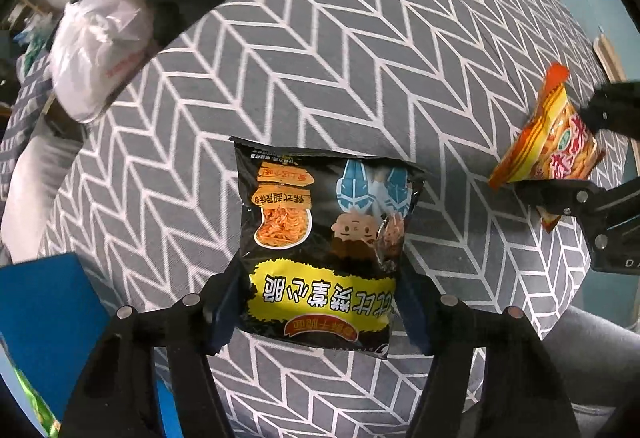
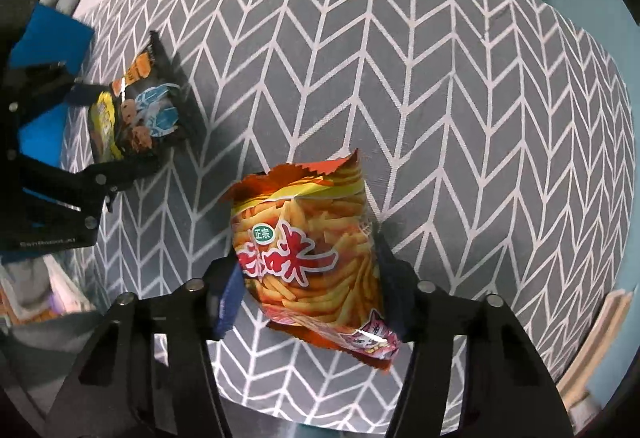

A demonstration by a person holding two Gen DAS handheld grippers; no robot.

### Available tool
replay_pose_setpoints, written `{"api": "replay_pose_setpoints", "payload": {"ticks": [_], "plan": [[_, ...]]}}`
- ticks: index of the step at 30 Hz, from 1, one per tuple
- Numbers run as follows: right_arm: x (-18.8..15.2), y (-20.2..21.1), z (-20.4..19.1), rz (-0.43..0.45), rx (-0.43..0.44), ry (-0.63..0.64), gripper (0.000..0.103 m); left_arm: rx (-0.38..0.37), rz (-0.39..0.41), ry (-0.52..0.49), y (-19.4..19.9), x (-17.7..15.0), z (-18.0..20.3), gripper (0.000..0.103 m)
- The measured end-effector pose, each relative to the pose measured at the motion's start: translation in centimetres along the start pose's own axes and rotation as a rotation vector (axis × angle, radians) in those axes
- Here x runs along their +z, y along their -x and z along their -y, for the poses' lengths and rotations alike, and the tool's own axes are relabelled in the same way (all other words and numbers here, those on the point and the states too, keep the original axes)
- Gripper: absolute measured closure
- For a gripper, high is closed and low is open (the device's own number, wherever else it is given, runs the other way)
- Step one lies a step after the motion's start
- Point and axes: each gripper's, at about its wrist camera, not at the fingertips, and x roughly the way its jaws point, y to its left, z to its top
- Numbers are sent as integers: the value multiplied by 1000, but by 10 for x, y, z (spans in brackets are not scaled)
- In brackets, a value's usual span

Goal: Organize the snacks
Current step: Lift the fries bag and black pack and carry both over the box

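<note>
A black noodle-snack bag (image 1: 320, 238) with a yellow band lies between the fingers of my left gripper (image 1: 318, 302), which is shut on its lower sides over the grey chevron cushion (image 1: 320, 57). My right gripper (image 2: 310, 290) is shut on an orange fries-snack bag (image 2: 308, 250), held over the same cushion (image 2: 440, 97). The orange bag (image 1: 548, 129) and right gripper (image 1: 568, 153) show at the right of the left wrist view. The black bag (image 2: 132, 117) and left gripper (image 2: 116, 133) show at the left of the right wrist view.
A white plastic bag (image 1: 96, 49) sits at the cushion's far left edge. A blue box (image 1: 44, 318) stands at the lower left; it also shows in the right wrist view (image 2: 48, 49). A wooden piece (image 2: 600, 338) lies beyond the cushion's right edge.
</note>
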Motion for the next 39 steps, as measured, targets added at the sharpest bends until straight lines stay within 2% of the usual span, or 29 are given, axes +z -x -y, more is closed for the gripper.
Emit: {"api": "replay_pose_setpoints", "payload": {"ticks": [4,5,9,23,31,39], "plan": [[-2,6,-1,23,13,-52,51,-11,39,72,22,-15,-13,34],[-2,8,-2,28,20,-64,52,-10,44,85,31,-7,-12,34],[-1,24,1,42,29,-92,54,-5,65,145,52,-17,-23,34],[16,93,-29,93,32,-56,54,21,155,296,123,-58,-44,34],[24,132,-79,124,61,27,54,21,188,417,146,-85,-70,34],[46,147,-141,142,98,159,54,35,226,572,173,-124,-109,34]]}}
